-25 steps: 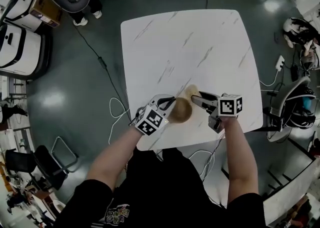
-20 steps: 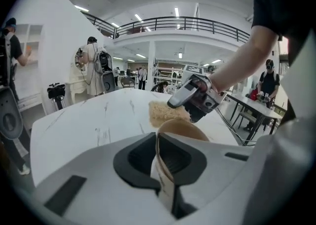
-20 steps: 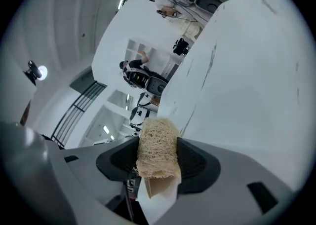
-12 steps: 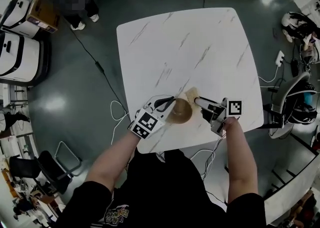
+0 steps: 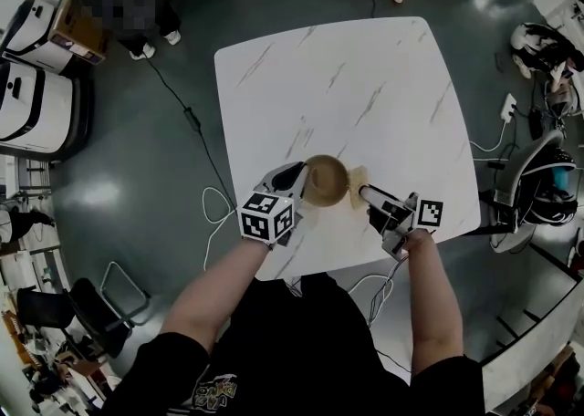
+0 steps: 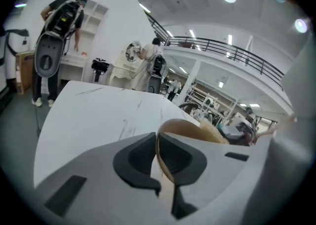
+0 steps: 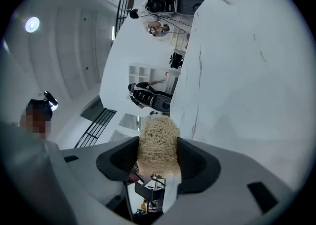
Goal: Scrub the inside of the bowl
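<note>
A brown wooden bowl (image 5: 326, 180) hangs over the white marble table (image 5: 365, 77) near its front edge. My left gripper (image 5: 297, 183) is shut on the bowl's rim, one pad inside and one outside. In the left gripper view the thin rim (image 6: 163, 137) runs between the two dark pads. My right gripper (image 5: 364, 192) is shut on a straw-coloured fibrous scrubber (image 5: 357, 174), just right of the bowl and beside its rim. In the right gripper view the scrubber (image 7: 158, 142) fills the gap between the pads. The bowl does not show in that view.
The table's front edge (image 5: 365, 257) lies just under both hands. Cables (image 5: 212, 200) trail on the dark floor at the left. Office chairs (image 5: 538, 191) stand at the right, white machines (image 5: 36, 86) at the left. People stand beyond the far edge.
The left gripper has rolled and carried the bowl up the picture, away from me. The right gripper drew back slightly, so the scrubber now sits to the right of the bowl's rim.
</note>
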`<state>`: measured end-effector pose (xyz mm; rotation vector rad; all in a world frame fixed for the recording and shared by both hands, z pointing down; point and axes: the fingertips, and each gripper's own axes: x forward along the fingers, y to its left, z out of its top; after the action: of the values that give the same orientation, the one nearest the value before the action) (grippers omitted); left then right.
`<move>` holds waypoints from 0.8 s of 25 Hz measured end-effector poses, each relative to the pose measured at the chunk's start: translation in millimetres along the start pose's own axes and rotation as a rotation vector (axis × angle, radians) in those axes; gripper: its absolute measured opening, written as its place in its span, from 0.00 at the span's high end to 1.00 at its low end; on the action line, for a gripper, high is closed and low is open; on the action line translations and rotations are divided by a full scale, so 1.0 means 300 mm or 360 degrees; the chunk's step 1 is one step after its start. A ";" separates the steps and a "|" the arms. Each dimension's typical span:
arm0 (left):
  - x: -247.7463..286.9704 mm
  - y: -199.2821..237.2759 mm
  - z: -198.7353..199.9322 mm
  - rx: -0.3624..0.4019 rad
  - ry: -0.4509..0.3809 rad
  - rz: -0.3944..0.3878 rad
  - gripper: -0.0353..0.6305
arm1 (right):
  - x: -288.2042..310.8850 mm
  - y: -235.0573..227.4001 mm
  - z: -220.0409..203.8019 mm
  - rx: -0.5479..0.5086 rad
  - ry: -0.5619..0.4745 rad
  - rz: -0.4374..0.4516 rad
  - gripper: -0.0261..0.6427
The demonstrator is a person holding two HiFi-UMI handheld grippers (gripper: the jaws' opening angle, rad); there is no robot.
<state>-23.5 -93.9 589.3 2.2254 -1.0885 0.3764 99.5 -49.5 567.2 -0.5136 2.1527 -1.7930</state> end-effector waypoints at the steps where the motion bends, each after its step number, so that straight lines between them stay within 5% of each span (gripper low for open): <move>1: -0.004 0.015 0.004 -0.0074 -0.0012 0.0032 0.91 | 0.001 0.004 -0.013 -0.0005 -0.0020 -0.0003 0.59; 9: -0.038 0.084 0.013 -0.0328 -0.0015 0.0191 0.91 | 0.036 0.008 -0.180 -0.0138 -0.0031 -0.0156 0.59; 20: -0.071 0.046 0.014 -0.0081 0.0125 0.0015 0.92 | 0.248 0.004 -0.445 -0.0405 0.0269 -0.0379 0.59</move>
<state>-47.7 -90.1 581.2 2.1432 -1.0560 0.4319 -25.9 34.8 590.5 -0.7291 2.5497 -1.7419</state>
